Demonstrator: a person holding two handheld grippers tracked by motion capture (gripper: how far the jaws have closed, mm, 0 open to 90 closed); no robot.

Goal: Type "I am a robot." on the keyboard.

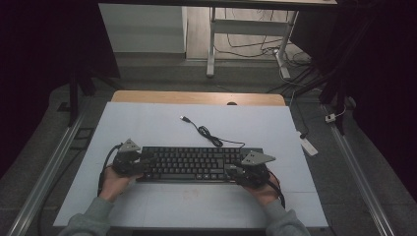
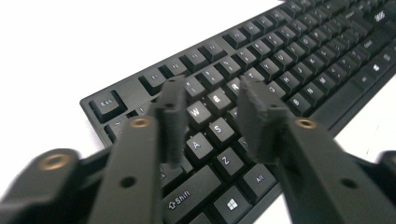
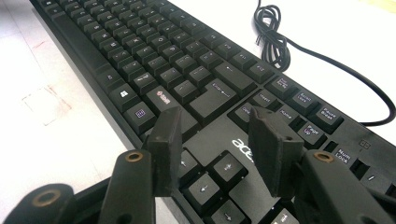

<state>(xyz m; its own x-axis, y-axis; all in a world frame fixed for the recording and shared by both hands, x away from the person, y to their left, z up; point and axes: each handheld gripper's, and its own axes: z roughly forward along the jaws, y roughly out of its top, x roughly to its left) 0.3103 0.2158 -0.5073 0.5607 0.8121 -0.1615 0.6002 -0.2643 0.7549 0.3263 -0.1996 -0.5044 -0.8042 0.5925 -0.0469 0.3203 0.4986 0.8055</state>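
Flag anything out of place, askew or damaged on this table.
Little stands out. The keyboard lies square and looks intact; its cable trails loose, the plug unconnected on the table. Faint reddish stains mark the surface near the keyboard's front edge.

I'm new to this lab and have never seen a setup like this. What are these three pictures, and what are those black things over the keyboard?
No robot here: a person holds a hand tool with two black jaws in each hand. The high view looks down from above: the left gripper sits at one end of the black plastic computer keyboard, the right gripper at the other. The keyboard lies on a white table, its black cable trailing unplugged behind it. The other two pictures come from cameras riding on the tools. The left gripper view looks past open jaws at the letter keys; the right gripper view at the arrow keys. Neither tool holds anything.
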